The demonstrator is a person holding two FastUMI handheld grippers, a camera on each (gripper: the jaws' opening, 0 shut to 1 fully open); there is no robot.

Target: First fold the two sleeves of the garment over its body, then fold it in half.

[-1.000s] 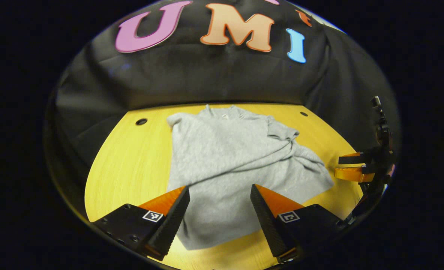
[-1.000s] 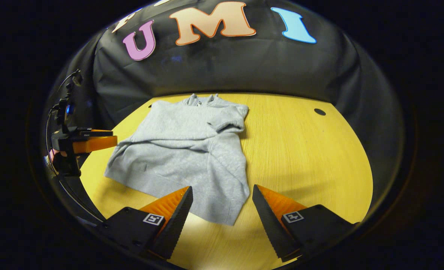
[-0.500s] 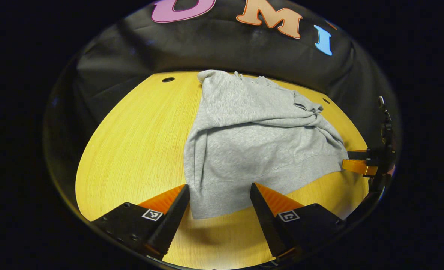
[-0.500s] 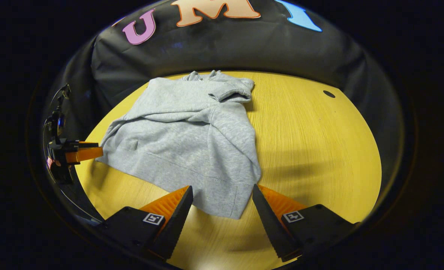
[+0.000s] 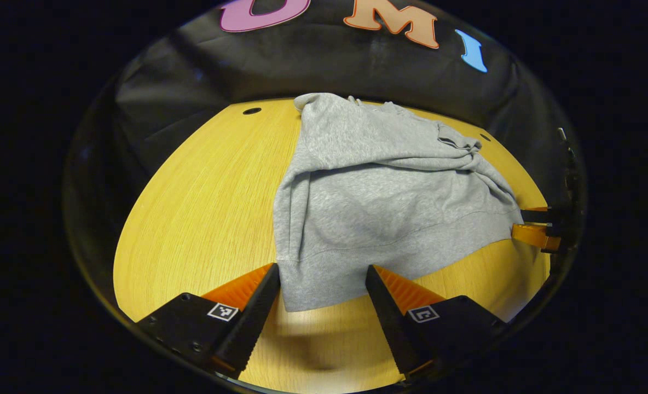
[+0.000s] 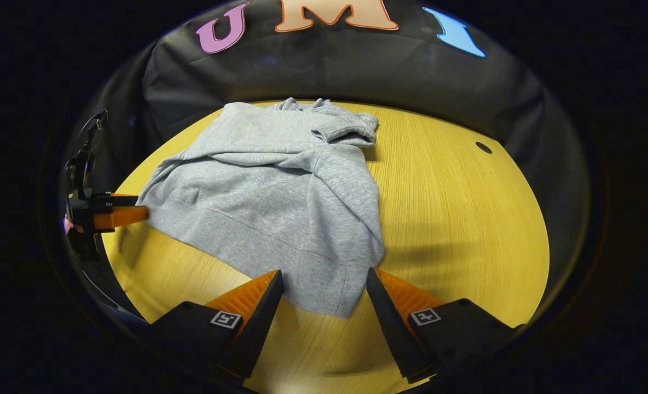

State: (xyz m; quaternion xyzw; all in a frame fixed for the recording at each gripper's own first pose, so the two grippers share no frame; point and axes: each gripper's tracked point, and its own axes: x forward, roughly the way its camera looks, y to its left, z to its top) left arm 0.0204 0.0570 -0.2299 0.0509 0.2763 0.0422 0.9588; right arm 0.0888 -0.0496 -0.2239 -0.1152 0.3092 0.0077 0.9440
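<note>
A grey sweatshirt lies on the yellow wooden table, both sleeves folded across its body. In the left gripper view my left gripper stands open, its fingers either side of the near left hem corner. The right gripper shows at the far right, at the other hem corner. In the right gripper view my right gripper is open around the near right hem corner of the sweatshirt. The left gripper shows at the left edge, by the far hem corner.
The black cloth wall closes off the back of the table. Small round holes sit in the tabletop near its far corners. Bare table stretches to the right of the garment.
Both grippers have dropped lower and moved in on the hem, so each hem corner now lies between a pair of open fingers. The garment itself has not shifted.
</note>
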